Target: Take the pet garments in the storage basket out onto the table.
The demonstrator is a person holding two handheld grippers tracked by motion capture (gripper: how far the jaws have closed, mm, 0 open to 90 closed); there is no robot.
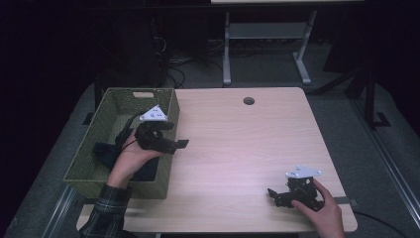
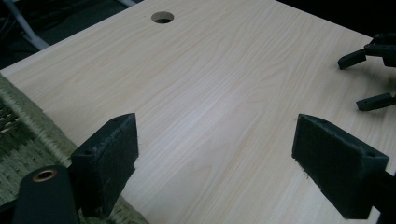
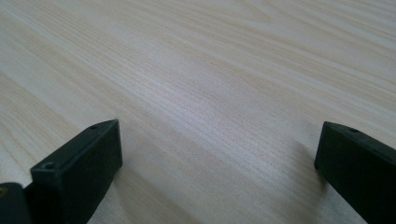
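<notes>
Basket (image 1: 166, 106) beside left gripper (image 1: 184, 144); fingers wide apart.

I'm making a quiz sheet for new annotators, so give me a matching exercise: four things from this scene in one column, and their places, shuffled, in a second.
Things:
1. green woven rectangular basket
2. dark folded cloth
3. left tool
4. right tool

Places:
A. low at the near right part of the light wooden table, jaws open
B. inside the basket, at its bottom
C. at the table's left edge
D. above the basket's right rim, jaws open and pointing out over the table

Pairs: 1-C, 2-B, 3-D, 4-A
</notes>
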